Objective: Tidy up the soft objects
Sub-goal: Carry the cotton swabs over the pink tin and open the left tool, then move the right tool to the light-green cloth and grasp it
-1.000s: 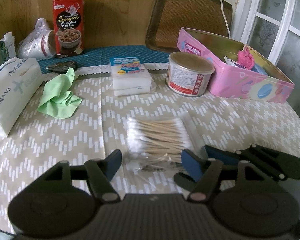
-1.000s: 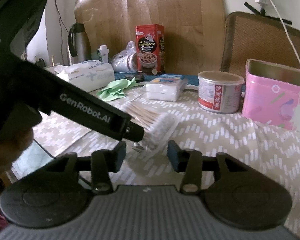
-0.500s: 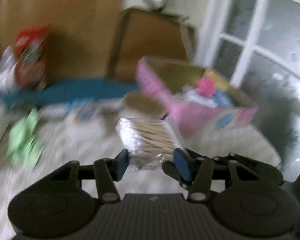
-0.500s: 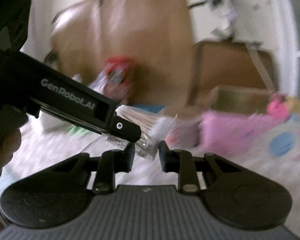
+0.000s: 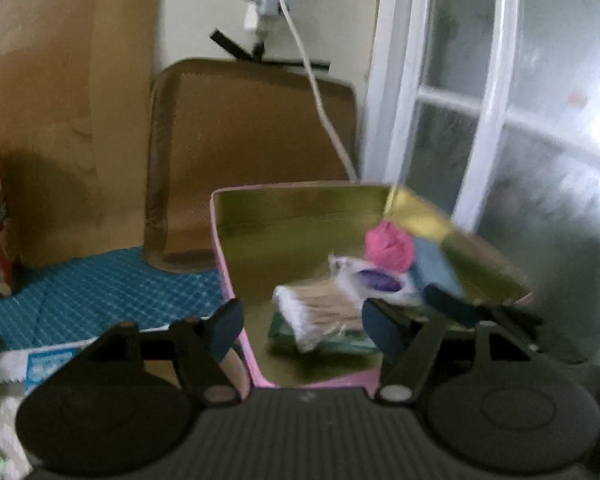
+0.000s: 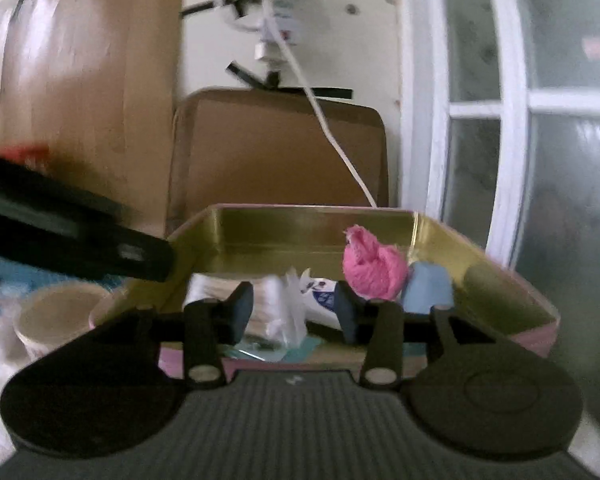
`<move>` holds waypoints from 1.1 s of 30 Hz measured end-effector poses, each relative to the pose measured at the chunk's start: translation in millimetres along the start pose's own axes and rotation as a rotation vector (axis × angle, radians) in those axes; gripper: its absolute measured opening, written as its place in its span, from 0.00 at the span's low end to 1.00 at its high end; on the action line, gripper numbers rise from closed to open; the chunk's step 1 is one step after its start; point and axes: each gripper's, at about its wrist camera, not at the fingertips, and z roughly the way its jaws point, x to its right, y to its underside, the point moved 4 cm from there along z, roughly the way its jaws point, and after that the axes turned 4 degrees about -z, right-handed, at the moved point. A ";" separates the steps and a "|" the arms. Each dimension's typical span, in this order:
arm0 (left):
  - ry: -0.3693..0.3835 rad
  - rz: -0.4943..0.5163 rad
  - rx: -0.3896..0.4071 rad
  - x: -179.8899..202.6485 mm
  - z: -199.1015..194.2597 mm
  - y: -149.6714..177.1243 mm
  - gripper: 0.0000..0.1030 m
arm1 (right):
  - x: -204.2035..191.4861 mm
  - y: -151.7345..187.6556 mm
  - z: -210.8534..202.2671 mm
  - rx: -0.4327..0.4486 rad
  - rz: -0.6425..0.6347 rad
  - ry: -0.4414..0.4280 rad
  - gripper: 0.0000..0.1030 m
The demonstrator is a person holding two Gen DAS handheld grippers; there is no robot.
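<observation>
The clear packet of cotton swabs lies inside the pink tin, on a green flat item, beside a pink yarn ball and a blue block. My left gripper hovers at the tin's near wall. Its jaws are opening and the packet shows between them, untouched by the pads. My right gripper faces the same tin with its jaws opening. The packet sits just beyond them, free of the pads. The left gripper's black finger crosses the right wrist view.
A brown woven tray leans on the wall behind the tin, with a white cable hanging over it. A window stands to the right. Left of the tin are a round can, a blue mat and a cotton pad pack.
Both grippers shut on the swab packet on the table, lifted it and carried it right, over the pink tin. Their jaws have since spread and the packet lies in the tin.
</observation>
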 end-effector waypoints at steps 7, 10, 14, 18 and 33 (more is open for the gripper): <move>0.031 -0.093 0.086 -66.3 -70.4 30.4 0.68 | -13.0 -2.9 -36.1 0.093 0.106 -0.080 0.46; -0.060 -0.143 0.063 -109.2 -91.4 63.0 0.68 | -45.4 -13.0 -39.8 0.098 0.098 -0.189 0.47; -0.256 -0.195 0.021 -168.3 -120.8 109.9 0.68 | -105.8 -16.6 -42.6 0.046 0.031 -0.386 0.47; -0.464 -0.265 -0.033 -229.6 -138.1 143.6 0.68 | -170.7 -8.6 -30.4 -0.074 -0.027 -0.548 0.50; -0.519 -0.332 -0.026 -257.8 -141.5 163.4 0.82 | -328.4 13.6 73.4 -0.351 -0.290 -0.648 0.67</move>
